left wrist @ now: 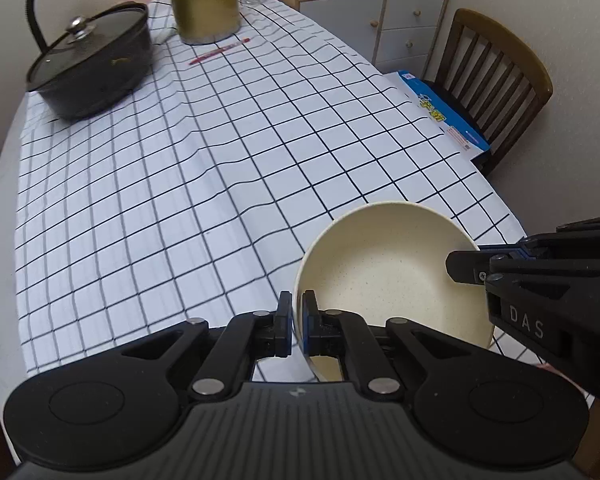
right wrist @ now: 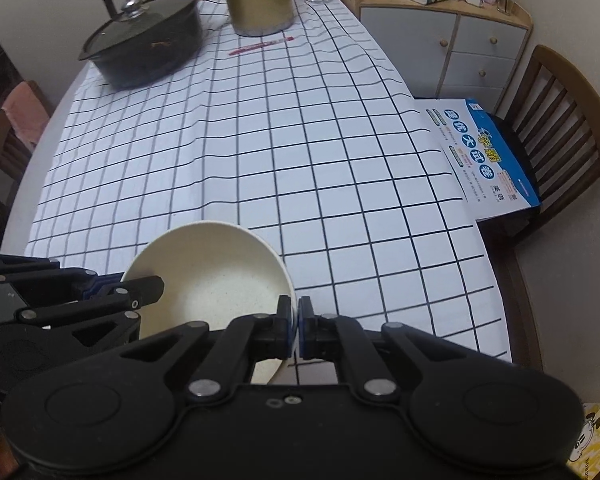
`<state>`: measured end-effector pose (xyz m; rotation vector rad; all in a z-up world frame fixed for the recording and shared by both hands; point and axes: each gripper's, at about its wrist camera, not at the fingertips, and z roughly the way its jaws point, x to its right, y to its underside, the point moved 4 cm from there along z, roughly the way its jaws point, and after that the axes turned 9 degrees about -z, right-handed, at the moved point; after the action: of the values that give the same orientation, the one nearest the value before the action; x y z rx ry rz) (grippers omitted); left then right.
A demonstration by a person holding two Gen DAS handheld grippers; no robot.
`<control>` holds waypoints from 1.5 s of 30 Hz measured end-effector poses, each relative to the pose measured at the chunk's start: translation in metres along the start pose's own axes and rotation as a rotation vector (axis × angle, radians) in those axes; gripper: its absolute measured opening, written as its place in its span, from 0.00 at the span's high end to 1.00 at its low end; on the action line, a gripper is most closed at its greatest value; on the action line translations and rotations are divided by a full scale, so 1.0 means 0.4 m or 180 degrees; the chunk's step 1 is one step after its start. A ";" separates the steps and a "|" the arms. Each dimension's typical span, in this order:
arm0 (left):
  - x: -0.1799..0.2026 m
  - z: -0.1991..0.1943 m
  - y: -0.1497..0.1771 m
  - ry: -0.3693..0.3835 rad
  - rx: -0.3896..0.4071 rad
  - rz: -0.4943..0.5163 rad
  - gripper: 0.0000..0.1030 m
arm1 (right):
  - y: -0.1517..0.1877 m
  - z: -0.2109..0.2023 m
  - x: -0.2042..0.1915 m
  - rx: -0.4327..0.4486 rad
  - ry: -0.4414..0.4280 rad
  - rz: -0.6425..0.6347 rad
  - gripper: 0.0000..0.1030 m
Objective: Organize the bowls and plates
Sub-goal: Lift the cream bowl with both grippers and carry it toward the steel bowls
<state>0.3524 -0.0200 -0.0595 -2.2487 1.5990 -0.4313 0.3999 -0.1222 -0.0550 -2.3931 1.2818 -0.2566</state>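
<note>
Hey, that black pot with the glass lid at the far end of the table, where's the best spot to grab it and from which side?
Probably the rim of the black pot, taken from above on the near side facing the cameras. The glass lid sits flat and its round metal knob would lift only the lid. Any side handles are not clearly visible.

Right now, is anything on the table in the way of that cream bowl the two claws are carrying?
Nothing visible. The left gripper and right gripper each clamp the bowl by its rim. The checked cloth ahead is bare; the black pot and gold kettle stand at the far end.
</note>
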 end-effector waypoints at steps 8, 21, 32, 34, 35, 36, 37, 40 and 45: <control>-0.044 -0.134 0.108 -0.0137 0.0093 -0.0227 0.96 | 0.054 -0.096 -0.088 0.0100 -0.0104 -0.0239 0.97; -0.183 -0.240 0.287 -0.0144 0.0047 -0.0237 0.96 | 0.172 -0.167 -0.288 0.0093 -0.0230 -0.0361 0.96; -0.282 -0.254 0.423 0.0010 -0.0043 -0.0175 0.96 | 0.293 -0.156 -0.433 -0.0095 -0.0292 -0.0267 0.95; -0.291 -0.250 0.442 0.0020 -0.0046 -0.0122 0.96 | 0.312 -0.152 -0.450 -0.0121 -0.0279 -0.0245 0.95; -0.295 -0.247 0.451 0.0028 -0.0045 -0.0102 0.96 | 0.319 -0.150 -0.457 -0.0127 -0.0271 -0.0247 0.95; -0.296 -0.243 0.460 0.0033 -0.0057 -0.0080 0.96 | 0.329 -0.148 -0.464 -0.0132 -0.0260 -0.0250 0.95; -0.297 -0.238 0.468 0.0040 -0.0062 -0.0050 0.96 | 0.336 -0.145 -0.469 -0.0137 -0.0251 -0.0245 0.95; -0.300 -0.220 0.489 0.0076 -0.0104 -0.0027 0.96 | 0.359 -0.130 -0.479 -0.0174 -0.0235 -0.0212 0.95; -0.303 -0.200 0.514 0.0067 -0.0074 0.0043 0.96 | 0.394 -0.110 -0.489 -0.0195 -0.0212 -0.0201 0.95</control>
<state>0.1060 0.0241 -0.0852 -2.2560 1.6370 -0.4363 0.1567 -0.0497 -0.0785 -2.4750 1.2023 -0.1566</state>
